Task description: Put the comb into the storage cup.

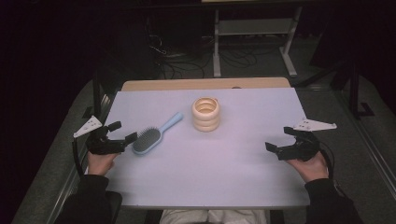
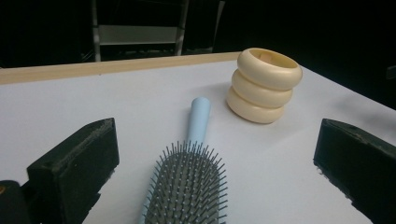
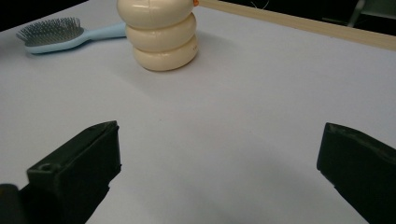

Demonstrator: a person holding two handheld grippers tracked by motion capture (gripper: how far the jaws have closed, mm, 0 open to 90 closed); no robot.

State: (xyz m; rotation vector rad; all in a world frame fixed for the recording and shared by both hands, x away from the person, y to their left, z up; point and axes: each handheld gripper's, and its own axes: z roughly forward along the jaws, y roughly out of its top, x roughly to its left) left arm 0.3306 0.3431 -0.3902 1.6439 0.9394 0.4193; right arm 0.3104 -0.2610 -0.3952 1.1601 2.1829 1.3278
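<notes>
Hairbrush [image 1: 148,139] lies bristles-up on the left of the bench [image 1: 224,163], handle pointing toward the ringed cup [image 1: 206,113] farther off, so my left gripper [image 1: 122,132] holds wide, empty jaws just beside its head, while my right gripper [image 1: 278,139] waits well apart, jaws equally wide and empty.

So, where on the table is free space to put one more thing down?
The widest bare patch lies between the cream ring holder and the right tongs, running to the near edge of the table. The left side is crowded: the hairbrush lies right by the open left tongs.
</notes>
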